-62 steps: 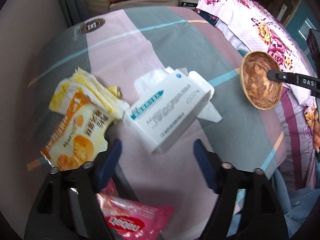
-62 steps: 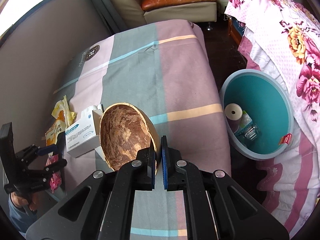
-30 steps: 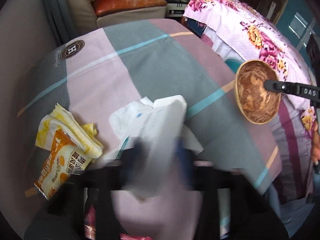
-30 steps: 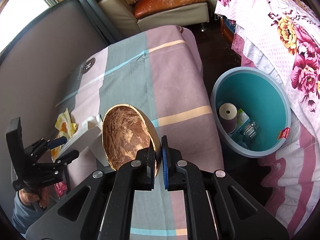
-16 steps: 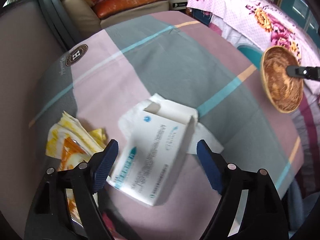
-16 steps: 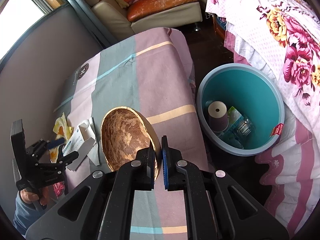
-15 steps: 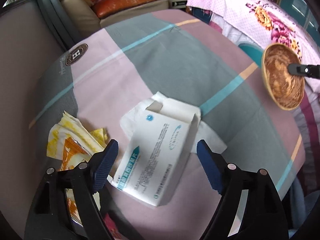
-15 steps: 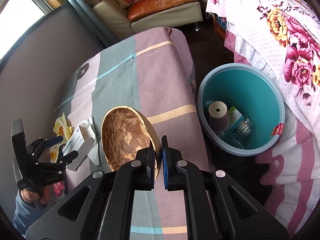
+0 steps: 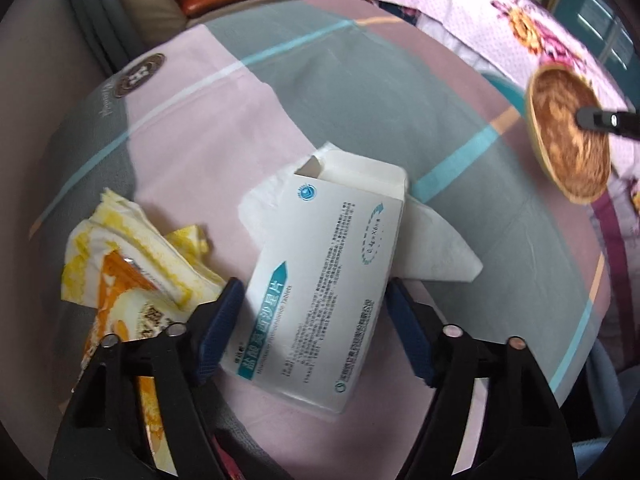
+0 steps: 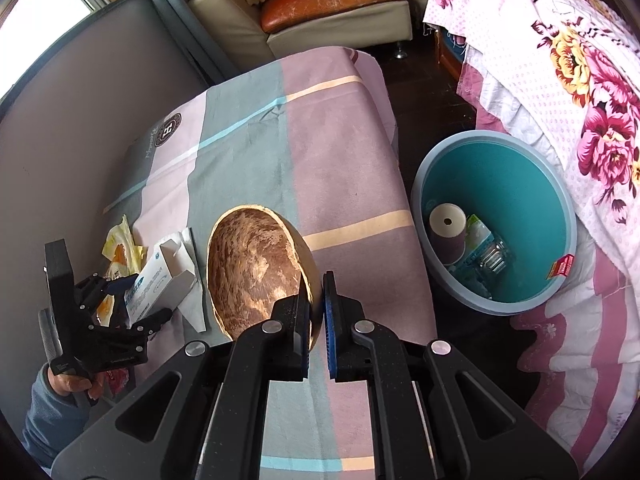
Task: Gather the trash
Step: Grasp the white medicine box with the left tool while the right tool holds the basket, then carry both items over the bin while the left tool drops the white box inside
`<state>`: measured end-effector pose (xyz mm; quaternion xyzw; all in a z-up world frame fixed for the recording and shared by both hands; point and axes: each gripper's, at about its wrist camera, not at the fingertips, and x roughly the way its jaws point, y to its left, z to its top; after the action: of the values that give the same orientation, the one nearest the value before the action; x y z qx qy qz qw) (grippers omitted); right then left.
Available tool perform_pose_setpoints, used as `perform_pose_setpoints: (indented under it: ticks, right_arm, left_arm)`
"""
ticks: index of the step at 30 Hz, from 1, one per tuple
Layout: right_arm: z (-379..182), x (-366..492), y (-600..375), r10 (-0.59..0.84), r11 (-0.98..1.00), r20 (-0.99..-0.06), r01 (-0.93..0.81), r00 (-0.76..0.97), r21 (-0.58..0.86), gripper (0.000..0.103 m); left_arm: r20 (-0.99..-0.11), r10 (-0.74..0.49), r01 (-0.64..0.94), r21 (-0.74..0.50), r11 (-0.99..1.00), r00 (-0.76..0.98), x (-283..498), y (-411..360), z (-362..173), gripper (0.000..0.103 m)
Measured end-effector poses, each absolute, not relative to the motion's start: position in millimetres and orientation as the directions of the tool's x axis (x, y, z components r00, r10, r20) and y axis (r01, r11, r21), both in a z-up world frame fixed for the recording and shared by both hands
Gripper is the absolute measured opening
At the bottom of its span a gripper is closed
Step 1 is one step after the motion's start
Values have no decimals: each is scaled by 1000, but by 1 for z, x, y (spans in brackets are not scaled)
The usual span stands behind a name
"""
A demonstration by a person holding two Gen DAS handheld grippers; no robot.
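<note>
The left hand-held gripper (image 9: 310, 320) is spread wide, its blue pads flanking the near end of a white medicine box (image 9: 324, 280) without clearly pressing it. The box lies on a tissue (image 9: 440, 248) on the cloth-covered bench (image 9: 360, 100), just beside yellow snack wrappers (image 9: 132, 264). The right hand-held gripper (image 10: 318, 312) is clamped on the rim of a wooden bowl (image 10: 252, 268), tilted above the bench. Beyond the bench edge, a teal trash bin (image 10: 520, 184) on the floor holds a paper roll (image 10: 446, 226) and packaging.

Black left gripper (image 9: 314, 322), blue pads (image 9: 218, 328), silver screws.
</note>
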<state>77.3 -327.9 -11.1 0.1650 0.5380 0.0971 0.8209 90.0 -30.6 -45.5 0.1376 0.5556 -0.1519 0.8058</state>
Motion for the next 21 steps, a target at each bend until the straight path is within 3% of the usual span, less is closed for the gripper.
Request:
perform_pose_setpoints:
  ticks: [7, 21]
  right_arm:
    - [-9, 80, -333, 340, 922, -841, 29, 421, 387, 6]
    - [11, 66, -447, 233, 881, -778, 211, 583, 422, 6]
  left_arm:
    - [-910, -149, 296, -31, 955, 388, 89, -23, -8, 69]
    - [-881, -295, 474, -94, 875, 371, 122, -186, 13, 69]
